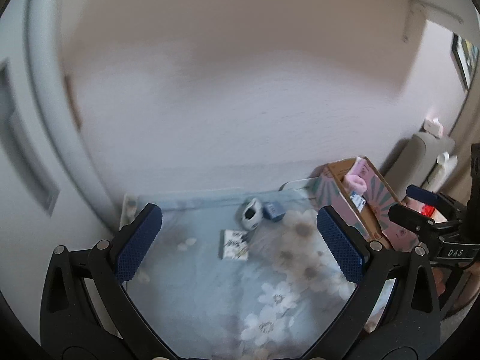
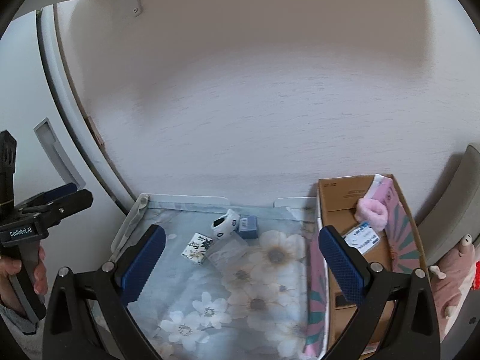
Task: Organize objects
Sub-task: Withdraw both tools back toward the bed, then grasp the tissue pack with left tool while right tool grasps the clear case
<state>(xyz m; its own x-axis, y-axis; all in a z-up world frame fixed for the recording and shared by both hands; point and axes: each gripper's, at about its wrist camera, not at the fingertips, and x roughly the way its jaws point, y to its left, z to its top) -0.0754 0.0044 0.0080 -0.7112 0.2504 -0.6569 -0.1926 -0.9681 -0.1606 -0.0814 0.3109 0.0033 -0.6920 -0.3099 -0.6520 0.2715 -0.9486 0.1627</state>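
Note:
On the floral blue cloth of the table (image 2: 210,315) lie a small white floral-printed box (image 2: 197,248), a white and dark patterned sock-like item (image 2: 225,225) and a small blue box (image 2: 248,227); they also show in the left wrist view as the floral box (image 1: 235,244), the sock-like item (image 1: 251,217) and the blue box (image 1: 272,211). A cardboard box with pink patterned sides (image 2: 360,258) stands at the right and holds a fluffy pink item (image 2: 373,211) and a labelled packet (image 2: 361,238). My left gripper (image 1: 240,240) is open and empty above the cloth. My right gripper (image 2: 240,258) is open and empty.
A pale wall (image 2: 240,105) rises behind the table. A white door frame (image 2: 69,120) runs at the left. A pink plush toy (image 2: 453,273) lies at the far right. A grey chair back (image 1: 420,156) stands behind the cardboard box (image 1: 360,198).

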